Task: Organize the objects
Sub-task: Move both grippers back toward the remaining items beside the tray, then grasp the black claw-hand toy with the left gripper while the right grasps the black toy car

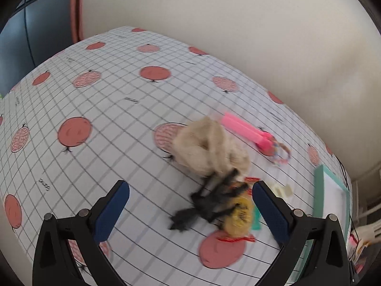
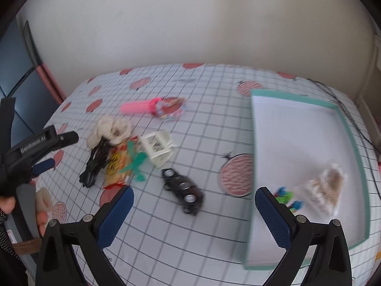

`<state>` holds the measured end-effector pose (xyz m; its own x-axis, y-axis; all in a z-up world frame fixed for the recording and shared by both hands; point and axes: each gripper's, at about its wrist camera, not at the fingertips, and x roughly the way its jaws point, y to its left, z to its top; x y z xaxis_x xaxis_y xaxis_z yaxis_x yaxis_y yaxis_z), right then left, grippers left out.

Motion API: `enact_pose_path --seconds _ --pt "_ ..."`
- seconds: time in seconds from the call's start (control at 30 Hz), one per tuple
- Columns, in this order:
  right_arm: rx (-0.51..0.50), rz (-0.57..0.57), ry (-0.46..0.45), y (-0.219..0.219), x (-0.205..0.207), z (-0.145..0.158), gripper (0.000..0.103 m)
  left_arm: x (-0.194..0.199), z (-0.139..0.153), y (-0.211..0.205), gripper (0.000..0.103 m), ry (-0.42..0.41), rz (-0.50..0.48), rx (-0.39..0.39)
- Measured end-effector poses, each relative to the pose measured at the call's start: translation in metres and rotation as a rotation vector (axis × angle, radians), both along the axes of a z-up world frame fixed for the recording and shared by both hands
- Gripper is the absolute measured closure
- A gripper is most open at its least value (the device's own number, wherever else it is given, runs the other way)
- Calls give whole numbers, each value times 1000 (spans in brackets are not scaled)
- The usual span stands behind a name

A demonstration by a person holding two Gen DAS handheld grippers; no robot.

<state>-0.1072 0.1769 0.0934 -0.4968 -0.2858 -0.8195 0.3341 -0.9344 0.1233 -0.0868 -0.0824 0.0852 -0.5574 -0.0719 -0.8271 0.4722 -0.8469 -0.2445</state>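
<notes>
Only writing we can actually read is "GenRobot.AI" in white on the side of the left claw (image 2: pixel 44 164), which pokes in at the far left of the right wrist view. There's some small script printed on the tabletop (image 2: pixel 190 226) cloth, way too blurry to make out, and the red characters on the yellow snack packet (image 1: pixel 239 214) are mush too.

Both claws are spread wide with nothing between the blue pads. The left claw (image 1: pixel 190 211) has the messy pile right ahead of it: a black cord bundle (image 1: pixel 209 202) lies just in front between the fingers, touching the yellow packet on its right, with a fluffy cream scrunchie (image 1: pixel 209 147) just beyond. Further out to the right sits a pink stick (image 1: pixel 245 130) with a beaded bracelet (image 1: pixel 282 153) at its end.

The right claw (image 2: pixel 194 211) hovers over a black toy car (image 2: pixel 183 189) with silver wheels, just ahead and a bit left of centre. Beyond that is a cream hair clip (image 2: pixel 158 147) and a teal plastic piece (image 2: pixel 135 164) lying on the packet. To the right, close by the right finger, is a shallow teal-rimmed box (image 2: pixel 343 116) with a white inside, holding a clear bag (image 2: pixel 323 188) of something beige and some small colourful bits (image 2: pixel 287 196).
</notes>
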Motion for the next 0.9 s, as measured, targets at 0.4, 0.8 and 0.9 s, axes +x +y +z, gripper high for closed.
enact_pose_path --seconds 0.4,0.8,0.9 --pt "60 33 -106 -19 -12 -33 0 -12 -27 0 0 -84 -83 43" --pt "94 10 -145 -18 -21 -46 0 -19 -32 21 1 -143 -154 -54" --pt "95 0 -150 -16 -22 -47 2 -20 -35 21 1 -150 -152 -39"
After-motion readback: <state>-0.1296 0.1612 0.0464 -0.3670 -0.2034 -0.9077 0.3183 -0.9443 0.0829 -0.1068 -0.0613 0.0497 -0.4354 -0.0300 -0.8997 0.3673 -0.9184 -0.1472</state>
